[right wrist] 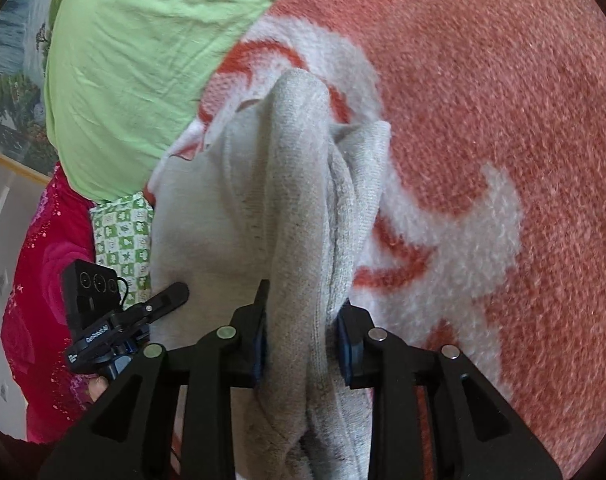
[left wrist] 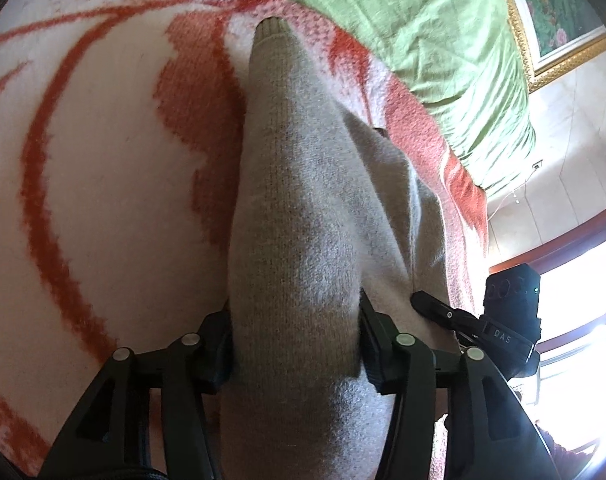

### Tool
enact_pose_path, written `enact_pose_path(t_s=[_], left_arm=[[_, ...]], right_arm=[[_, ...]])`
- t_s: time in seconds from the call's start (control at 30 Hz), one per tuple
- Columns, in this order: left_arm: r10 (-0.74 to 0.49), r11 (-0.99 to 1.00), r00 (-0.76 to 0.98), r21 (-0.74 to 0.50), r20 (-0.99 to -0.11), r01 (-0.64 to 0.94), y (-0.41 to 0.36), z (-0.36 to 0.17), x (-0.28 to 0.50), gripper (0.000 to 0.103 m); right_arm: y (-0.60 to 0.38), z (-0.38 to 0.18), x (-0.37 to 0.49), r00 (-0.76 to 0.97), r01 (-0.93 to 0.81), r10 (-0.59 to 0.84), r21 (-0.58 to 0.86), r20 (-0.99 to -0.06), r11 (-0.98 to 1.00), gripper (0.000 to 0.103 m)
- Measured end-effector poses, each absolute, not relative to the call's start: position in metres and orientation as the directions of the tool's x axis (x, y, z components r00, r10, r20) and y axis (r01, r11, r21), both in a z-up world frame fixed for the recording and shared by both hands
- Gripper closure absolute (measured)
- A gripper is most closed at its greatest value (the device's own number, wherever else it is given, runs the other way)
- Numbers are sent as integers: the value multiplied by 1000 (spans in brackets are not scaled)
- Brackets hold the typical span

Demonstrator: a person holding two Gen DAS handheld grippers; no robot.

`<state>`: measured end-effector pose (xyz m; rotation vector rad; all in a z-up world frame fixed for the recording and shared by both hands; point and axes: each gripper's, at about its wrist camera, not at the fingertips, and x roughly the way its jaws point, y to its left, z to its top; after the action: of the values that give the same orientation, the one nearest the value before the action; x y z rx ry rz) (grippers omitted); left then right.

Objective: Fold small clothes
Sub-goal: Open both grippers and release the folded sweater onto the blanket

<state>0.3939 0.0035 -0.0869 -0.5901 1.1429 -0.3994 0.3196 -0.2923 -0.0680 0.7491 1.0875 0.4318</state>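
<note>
A small beige knit garment (left wrist: 303, 216) hangs over a red-and-white blanket (left wrist: 103, 184). My left gripper (left wrist: 297, 344) is shut on one edge of it, and a long fold runs forward from the jaws. My right gripper (right wrist: 301, 340) is shut on another bunched part of the same garment (right wrist: 263, 200), which drapes forward in thick folds over the blanket (right wrist: 483, 140). The right gripper's finger and body show at the right of the left wrist view (left wrist: 435, 306). The left gripper shows at the left of the right wrist view (right wrist: 159, 304).
A green sheet (left wrist: 423, 32) covers the bed beyond the blanket, and shows in the right wrist view (right wrist: 135, 64) too. A framed picture (left wrist: 559, 12) hangs on the wall. A red floral cloth (right wrist: 43, 280) and a green patterned cloth (right wrist: 123, 232) lie at the left.
</note>
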Motion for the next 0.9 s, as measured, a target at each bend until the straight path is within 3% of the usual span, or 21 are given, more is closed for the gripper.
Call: enact_pose_path(t_s=[0.1,0.2,0.33,0.7,0.77,0.83,0.9], left_arm=[[-576,780,366,-626,-731,-22,8,-89,392,42],[-549,798,368,-602,-750,-37,9,-83,388,38],[-511,820,390,-570,-766,-47,11,-68,378,39],[-421,879,396,-475,-816,-45,19,-54,333,38],[-411,883,391,-466,-823,-52,20,-57,330,37],[-408,884,390,-464,-826,-58,21,-59,329,37],[-398,890,385,-453,-833,-60,20,-61,330,37]], right_arm=[[-294,-70,322,404,45,643,716,-651,696,59],[-299,-64,320,414,56,622,701,-665,711,55],[-307,-47,311,438,60,569,654,-696,754,54],[-292,9,247,501,-97,554,593,-664,799,54],[-283,7,241,487,-120,562,586,-669,801,59],[-274,-2,237,448,-131,577,589,-683,798,82],[-270,-17,236,412,-98,532,544,-740,833,83]])
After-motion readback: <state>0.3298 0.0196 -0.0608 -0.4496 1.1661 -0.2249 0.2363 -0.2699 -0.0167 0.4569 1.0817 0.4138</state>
